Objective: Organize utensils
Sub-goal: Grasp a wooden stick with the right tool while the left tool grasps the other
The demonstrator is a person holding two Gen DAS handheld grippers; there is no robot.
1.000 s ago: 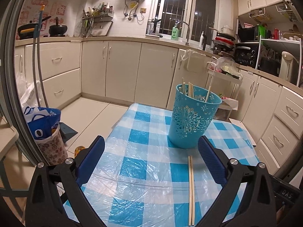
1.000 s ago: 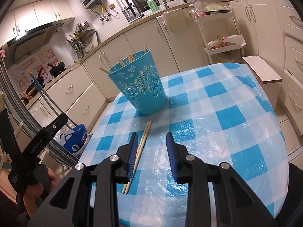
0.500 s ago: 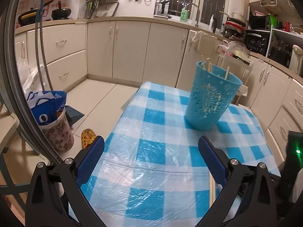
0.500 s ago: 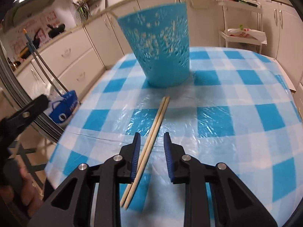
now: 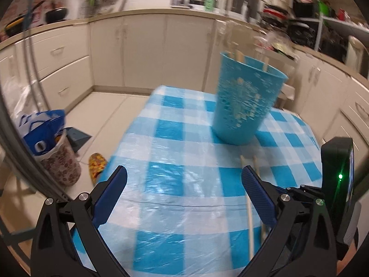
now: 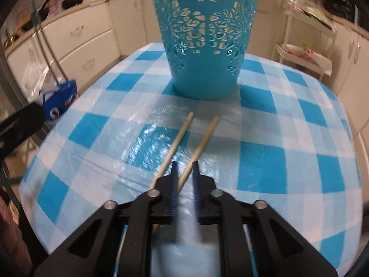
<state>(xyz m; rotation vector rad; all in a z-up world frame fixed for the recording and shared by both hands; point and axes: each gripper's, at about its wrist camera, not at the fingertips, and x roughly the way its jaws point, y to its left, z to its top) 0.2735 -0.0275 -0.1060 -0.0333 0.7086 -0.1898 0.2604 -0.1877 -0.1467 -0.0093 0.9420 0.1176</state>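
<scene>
A kitchen table covered in a blue-and-white checked cloth [image 6: 260,161] under clear plastic, seen from two hand-held grippers. In the right wrist view, the right gripper [image 6: 184,168] points down at the table with its blue pads drawn almost together; its jaws have just been closing. Two pale wooden chopsticks lie on the cloth, splayed apart at their far ends. The right chopstick [image 6: 203,140] runs in between the narrow jaws and appears pinched there, while the left chopstick [image 6: 177,140] passes just outside the left finger and under the gripper body. Beyond their tips, near but not touching, stands a turquoise basket [image 6: 205,46] with cut-out flower patterns — upright, near the far edge of the table. In the left wrist view, blurred by motion, the left gripper [image 5: 182,180] hovers over the table with its jaws spread wide and nothing between them; several chopsticks [image 5: 239,57] stick up out of the basket, and the right gripper's black body shows at the right edge.
</scene>
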